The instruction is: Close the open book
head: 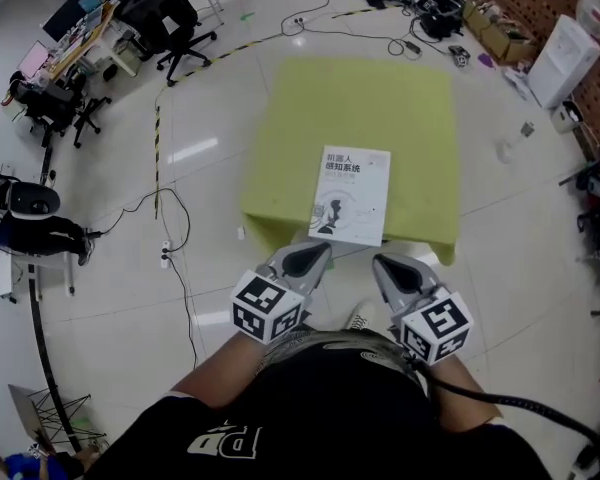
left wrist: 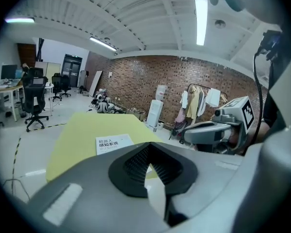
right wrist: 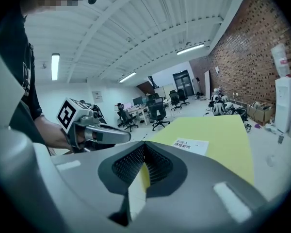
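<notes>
A white book (head: pixel 352 196) lies closed, cover up, near the front edge of a low yellow-green table (head: pixel 380 98). My left gripper (head: pixel 315 253) and right gripper (head: pixel 380 261) hover side by side just short of that edge, close to my body. Both have jaws together, shut on nothing, and neither touches the book. In the left gripper view the book (left wrist: pixel 114 143) lies ahead of the jaw tips (left wrist: pixel 148 147), and the right gripper (left wrist: pixel 208 130) shows at the right. The right gripper view has the book (right wrist: pixel 190 145) beyond its shut tips (right wrist: pixel 144 147).
Black cables (head: pixel 170 218) run over the pale floor at the left. Office chairs (head: pixel 170 28) and desks stand at the back left. A white standing unit (head: pixel 565 58), boxes and clutter line the brick wall at the right.
</notes>
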Demonstrator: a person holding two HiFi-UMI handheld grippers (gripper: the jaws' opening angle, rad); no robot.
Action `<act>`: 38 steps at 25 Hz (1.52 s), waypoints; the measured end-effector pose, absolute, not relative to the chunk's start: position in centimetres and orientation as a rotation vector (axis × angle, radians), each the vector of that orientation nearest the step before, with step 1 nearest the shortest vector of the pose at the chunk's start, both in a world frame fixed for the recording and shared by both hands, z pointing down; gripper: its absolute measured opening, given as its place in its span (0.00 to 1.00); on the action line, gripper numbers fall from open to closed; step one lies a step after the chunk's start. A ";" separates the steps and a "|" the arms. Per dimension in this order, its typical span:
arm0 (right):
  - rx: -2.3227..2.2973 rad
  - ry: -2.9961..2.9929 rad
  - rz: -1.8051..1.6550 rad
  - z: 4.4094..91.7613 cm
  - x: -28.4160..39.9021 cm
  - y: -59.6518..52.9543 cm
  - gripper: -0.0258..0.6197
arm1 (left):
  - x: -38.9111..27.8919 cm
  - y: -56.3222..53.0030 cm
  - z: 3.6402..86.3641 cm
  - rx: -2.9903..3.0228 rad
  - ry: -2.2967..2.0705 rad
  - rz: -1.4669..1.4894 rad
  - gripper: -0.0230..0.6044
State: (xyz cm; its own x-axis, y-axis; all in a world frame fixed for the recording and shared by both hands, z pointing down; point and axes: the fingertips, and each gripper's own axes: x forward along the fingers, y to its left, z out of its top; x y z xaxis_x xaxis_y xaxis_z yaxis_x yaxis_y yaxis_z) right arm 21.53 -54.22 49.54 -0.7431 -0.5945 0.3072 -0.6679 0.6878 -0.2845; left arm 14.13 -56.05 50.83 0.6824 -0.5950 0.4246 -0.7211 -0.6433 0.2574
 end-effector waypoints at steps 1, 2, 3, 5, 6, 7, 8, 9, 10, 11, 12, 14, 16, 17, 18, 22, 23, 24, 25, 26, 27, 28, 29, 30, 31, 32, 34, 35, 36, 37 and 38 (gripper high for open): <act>1.014 -2.717 0.567 49.3 21.0 -54.1 0.05 | 13.6 -56.0 50.0 2.492 -1.036 0.398 0.05; 1.001 -2.728 0.563 48.9 20.4 -54.0 0.05 | 13.0 -56.0 49.1 2.501 -1.050 0.370 0.05; 0.985 -2.737 0.556 48.6 19.7 -53.8 0.05 | 12.3 -56.1 48.4 2.513 -1.066 0.346 0.05; 0.960 -2.746 0.544 48.4 18.3 -53.6 0.05 | 11.0 -56.2 47.7 2.526 -1.091 0.327 0.05; 0.957 -2.746 0.540 48.4 17.7 -53.4 0.05 | 10.3 -56.2 47.7 2.520 -1.096 0.326 0.05; 0.961 -2.744 0.540 48.5 17.1 -53.3 0.05 | 9.7 -56.1 47.6 2.513 -1.099 0.325 0.05; 0.971 -2.742 0.542 48.5 16.6 -53.2 0.05 | 8.9 -55.8 47.5 2.507 -1.098 0.323 0.05; 0.986 -2.740 0.547 48.4 16.0 -53.1 0.05 | 8.2 -55.6 47.2 2.506 -1.095 0.317 0.05; 1.006 -2.740 0.554 48.2 15.5 -53.0 0.05 | 7.4 -55.3 46.9 2.508 -1.088 0.310 0.05; 1.026 -2.740 0.560 48.0 14.9 -52.8 0.05 | 6.6 -55.0 46.6 2.510 -1.079 0.301 0.05; 1.043 -2.740 0.563 47.8 14.3 -52.7 0.05 | 5.8 -54.7 46.4 2.514 -1.068 0.292 0.05; 1.065 -2.732 0.549 47.4 12.9 -52.2 0.05 | 4.4 -54.1 45.9 2.528 -1.045 0.275 0.05; 1.079 -2.715 0.517 47.2 11.5 -51.6 0.05 | 3.4 -53.5 45.4 2.554 -1.013 0.257 0.05; 1.091 -2.705 0.501 47.2 10.8 -51.3 0.05 | 3.0 -53.1 45.2 2.569 -0.994 0.249 0.05; 1.105 -2.694 0.489 47.1 10.1 -50.9 0.05 | 2.5 -52.8 45.0 2.582 -0.976 0.242 0.05; 1.162 -2.671 0.439 45.9 7.1 -48.9 0.05 | 0.3 -51.3 44.3 2.593 -0.909 0.204 0.05; 1.172 -2.671 0.408 45.3 6.3 -48.3 0.05 | -0.2 -50.9 44.1 2.598 -0.892 0.202 0.05; 1.181 -2.671 0.369 44.6 5.5 -47.7 0.05 | -0.6 -50.4 43.9 2.610 -0.873 0.204 0.05; 1.193 -2.671 0.338 44.1 4.7 -47.1 0.05 | -1.0 -49.9 43.7 2.626 -0.850 0.209 0.05; 1.210 -2.669 0.325 43.7 4.1 -46.6 0.05 | -1.4 -49.4 43.5 2.645 -0.824 0.214 0.05; 1.233 -2.663 0.331 43.4 3.7 -46.1 0.05 | -1.7 -48.9 43.3 2.665 -0.796 0.218 0.05; 1.258 -2.653 0.344 43.3 3.4 -45.7 0.05 | -1.8 -48.4 43.2 2.684 -0.765 0.221 0.05; 1.282 -2.641 0.355 43.2 3.3 -45.2 0.05 | -1.9 -47.9 43.1 2.701 -0.734 0.221 0.05; 1.302 -2.630 0.360 43.2 3.2 -44.9 0.05 | -2.0 -47.5 43.1 2.712 -0.706 0.220 0.05; 1.319 -2.622 0.362 43.1 3.2 -44.5 0.05 | -2.1 -47.2 43.0 2.719 -0.684 0.217 0.05; 1.334 -2.617 0.366 42.9 3.2 -44.3 0.05 | -2.2 -47.0 42.9 2.723 -0.669 0.214 0.05; 1.358 -2.610 0.373 42.5 3.3 -43.9 0.05 | -2.4 -46.8 42.6 2.723 -0.657 0.205 0.05; 1.360 -2.607 0.370 42.5 3.4 -43.7 0.05 | -2.4 -46.7 42.5 2.723 -0.658 0.200 0.05; 1.356 -2.603 0.366 42.5 3.5 -43.6 0.05 | -2.4 -46.6 42.4 2.724 -0.663 0.196 0.05; 1.349 -2.598 0.366 42.6 3.7 -43.5 0.05 | -2.3 -46.6 42.4 2.725 -0.670 0.193 0.05; 1.341 -2.596 0.370 42.7 3.9 -43.4 0.05 | -2.2 -46.5 42.3 2.726 -0.679 0.191 0.05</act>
State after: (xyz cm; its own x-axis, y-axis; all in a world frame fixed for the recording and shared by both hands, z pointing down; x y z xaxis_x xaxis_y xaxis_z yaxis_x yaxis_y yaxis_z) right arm 3.92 -43.42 42.71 -0.5699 -0.7705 0.2856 -0.8196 0.5579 -0.1306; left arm -2.22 -46.54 42.35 0.8778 -0.4328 0.2053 -0.4763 -0.8343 0.2777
